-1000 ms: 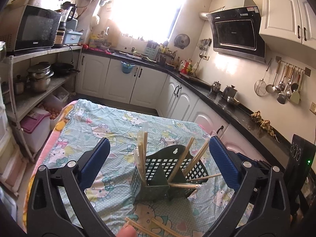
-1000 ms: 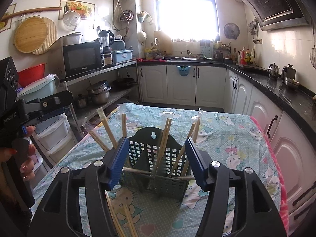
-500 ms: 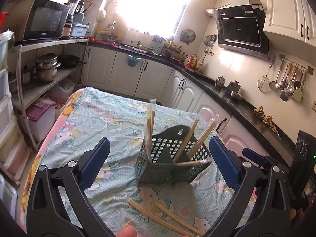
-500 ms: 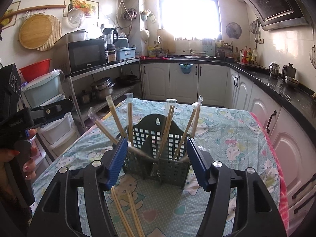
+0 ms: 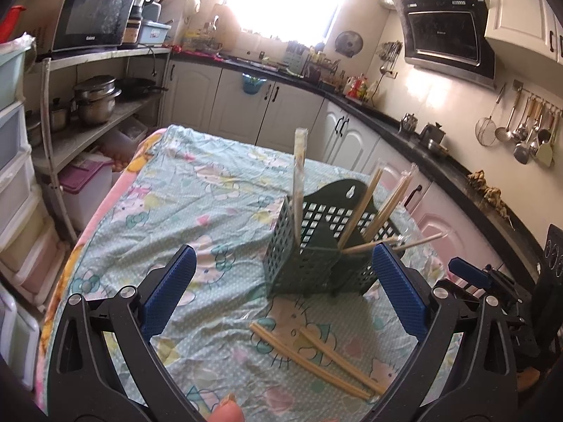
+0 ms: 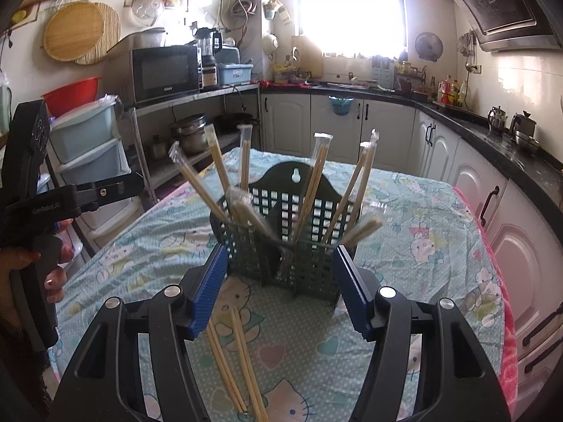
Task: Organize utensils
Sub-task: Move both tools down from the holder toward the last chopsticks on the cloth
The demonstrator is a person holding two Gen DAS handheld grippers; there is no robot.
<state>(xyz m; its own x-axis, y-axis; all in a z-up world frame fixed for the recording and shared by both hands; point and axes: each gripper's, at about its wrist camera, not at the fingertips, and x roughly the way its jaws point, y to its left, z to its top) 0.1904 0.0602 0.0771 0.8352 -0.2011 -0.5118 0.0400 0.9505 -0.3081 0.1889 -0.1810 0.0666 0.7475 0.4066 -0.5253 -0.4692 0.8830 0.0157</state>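
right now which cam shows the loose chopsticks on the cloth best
The left wrist view: the loose chopsticks lie nearly whole between its pads, in front of the basket. The right wrist view crops their near ends at the frame's bottom edge.

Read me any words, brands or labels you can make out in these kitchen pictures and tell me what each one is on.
"GenRobot.AI": side of the left tongs.
"Galanz", apparently: microwave, small and blurred.
Range hood logo: too small to read.
Bottle labels on the counter: unreadable.
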